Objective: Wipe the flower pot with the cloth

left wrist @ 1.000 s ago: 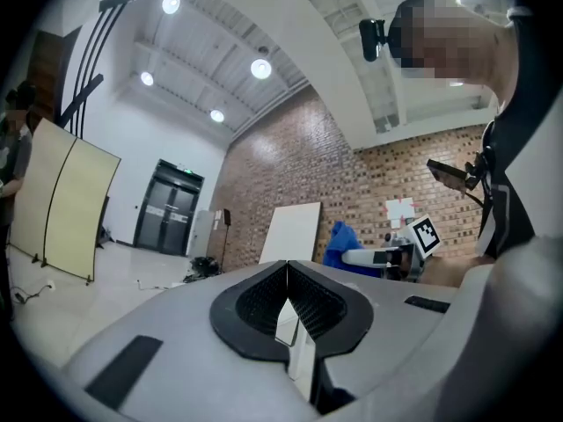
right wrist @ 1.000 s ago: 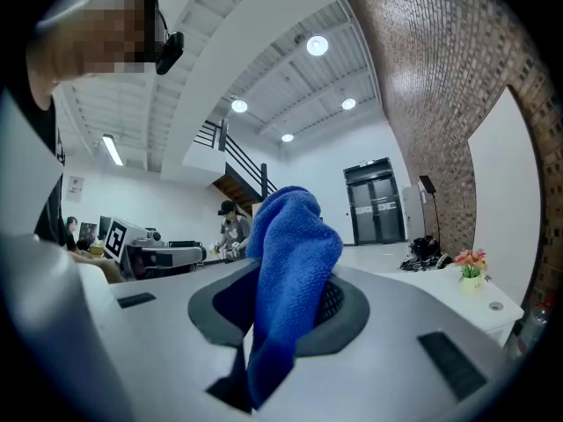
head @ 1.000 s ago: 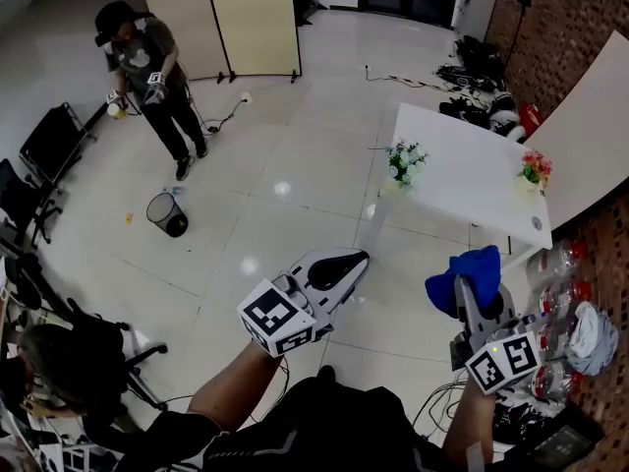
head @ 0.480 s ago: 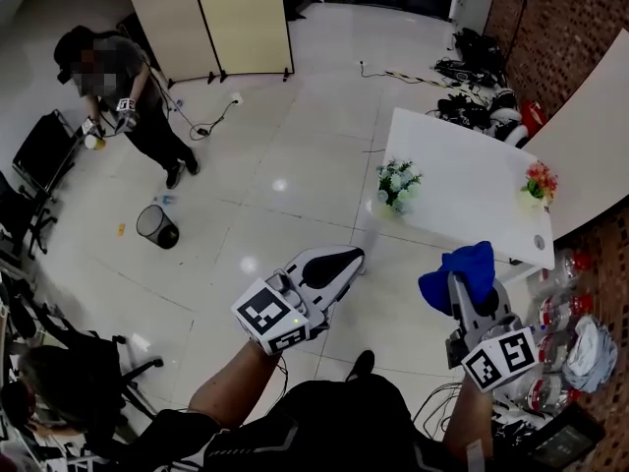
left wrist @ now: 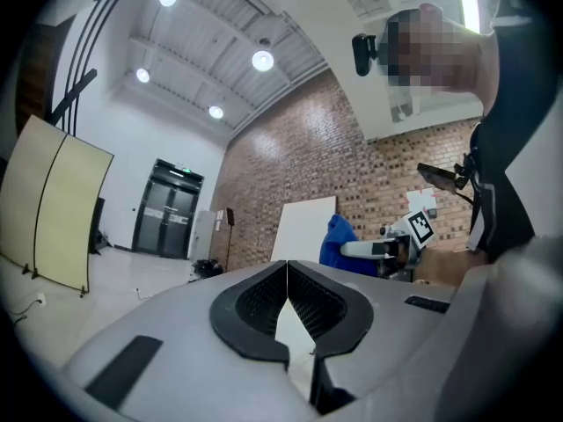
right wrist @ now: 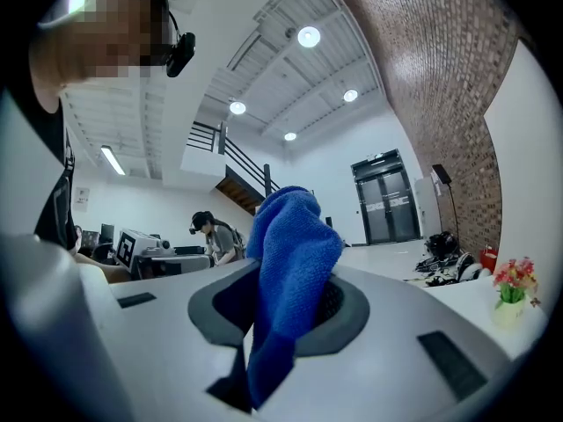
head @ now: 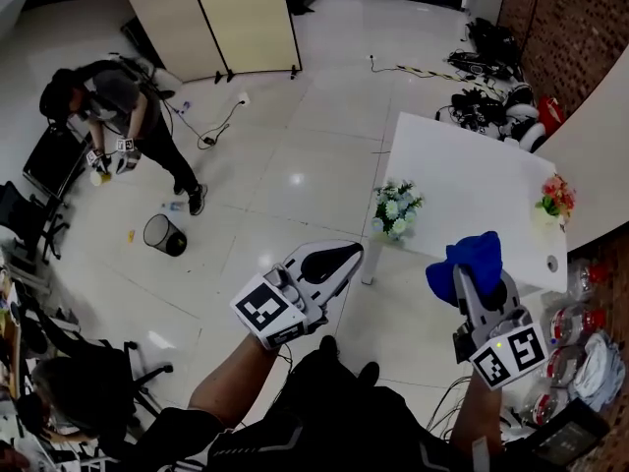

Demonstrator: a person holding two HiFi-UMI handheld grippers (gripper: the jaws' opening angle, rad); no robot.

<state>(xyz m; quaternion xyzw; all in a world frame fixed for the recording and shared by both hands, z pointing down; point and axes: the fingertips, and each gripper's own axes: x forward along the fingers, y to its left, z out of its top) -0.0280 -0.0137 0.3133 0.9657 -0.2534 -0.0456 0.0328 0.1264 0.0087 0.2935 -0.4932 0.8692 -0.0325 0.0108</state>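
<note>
The white table is at 1 o'clock, well apart from both grippers. The left gripper has its fingers pressed together, empty. The right gripper pinches the blue cloth. The flower pot stands on the table corner at 12 o'clock. I think no wiping has started.

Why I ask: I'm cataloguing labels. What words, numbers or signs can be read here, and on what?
No readable text in any view.
Left cube: black-and-white square markers only, no words or numbers.
Right cube: the same kind of markers, no words or numbers.
</note>
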